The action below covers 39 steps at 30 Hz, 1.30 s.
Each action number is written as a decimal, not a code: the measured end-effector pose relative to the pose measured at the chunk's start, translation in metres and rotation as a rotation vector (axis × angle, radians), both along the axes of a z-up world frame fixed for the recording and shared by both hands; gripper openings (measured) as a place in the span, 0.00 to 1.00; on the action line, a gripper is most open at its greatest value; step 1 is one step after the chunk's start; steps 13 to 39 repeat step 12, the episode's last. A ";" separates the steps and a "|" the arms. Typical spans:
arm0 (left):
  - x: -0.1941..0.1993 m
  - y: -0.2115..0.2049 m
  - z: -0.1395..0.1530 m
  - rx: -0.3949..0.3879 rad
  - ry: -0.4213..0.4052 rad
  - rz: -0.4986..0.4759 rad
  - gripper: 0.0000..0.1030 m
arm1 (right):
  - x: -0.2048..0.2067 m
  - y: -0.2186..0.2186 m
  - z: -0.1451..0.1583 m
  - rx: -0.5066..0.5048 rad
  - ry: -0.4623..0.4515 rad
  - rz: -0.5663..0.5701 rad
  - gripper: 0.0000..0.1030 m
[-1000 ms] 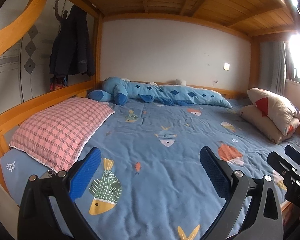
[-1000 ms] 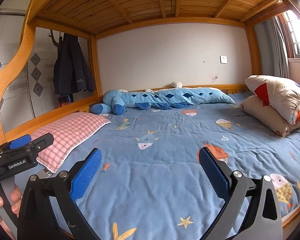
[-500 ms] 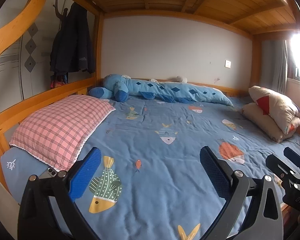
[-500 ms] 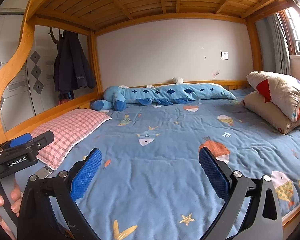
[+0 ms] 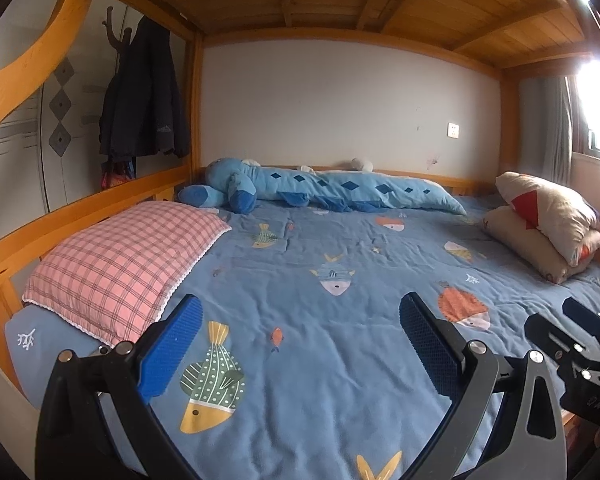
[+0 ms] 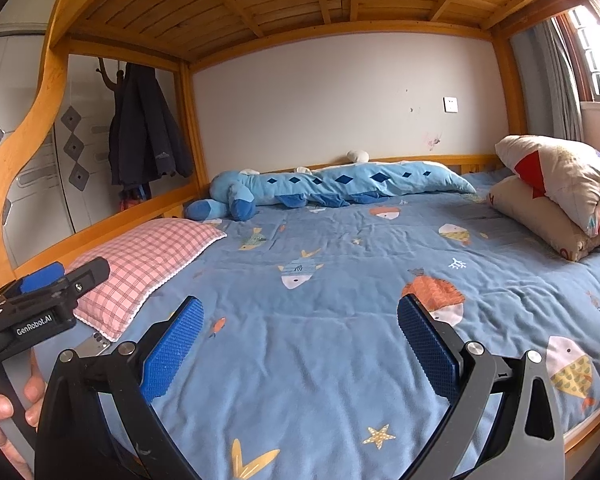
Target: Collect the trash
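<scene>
No trash is being made out on the blue fish-print blanket point(image 5: 340, 360) in either view; whether any is lying out of frame cannot be told. A small metallic object point(image 6: 94, 343) is being half hidden under the pink checked pillow point(image 5: 124, 264), too unclear to identify. The left gripper point(image 5: 300, 344) and the right gripper point(image 6: 300, 342) are both being held spread wide and empty above the near edge of the bed, with open blanket ahead. The long blue plush point(image 5: 320, 192) is lying along the far wall, folded quilts point(image 6: 556, 188) at the right. Only in the right wrist view is a hand point(image 6: 4, 412) being shown, cut off at the frame edge.
</scene>
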State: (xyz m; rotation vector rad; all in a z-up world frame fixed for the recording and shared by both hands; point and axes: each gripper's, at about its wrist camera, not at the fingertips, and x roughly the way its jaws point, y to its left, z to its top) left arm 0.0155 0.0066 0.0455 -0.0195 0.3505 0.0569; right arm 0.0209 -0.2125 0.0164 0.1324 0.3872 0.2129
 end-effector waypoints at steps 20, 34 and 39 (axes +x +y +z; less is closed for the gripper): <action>0.000 0.000 0.005 0.007 -0.002 0.015 0.96 | 0.000 -0.002 0.001 0.003 0.004 -0.013 0.92; 0.000 0.000 0.005 0.007 -0.002 0.015 0.96 | 0.000 -0.002 0.001 0.003 0.004 -0.013 0.92; 0.000 0.000 0.005 0.007 -0.002 0.015 0.96 | 0.000 -0.002 0.001 0.003 0.004 -0.013 0.92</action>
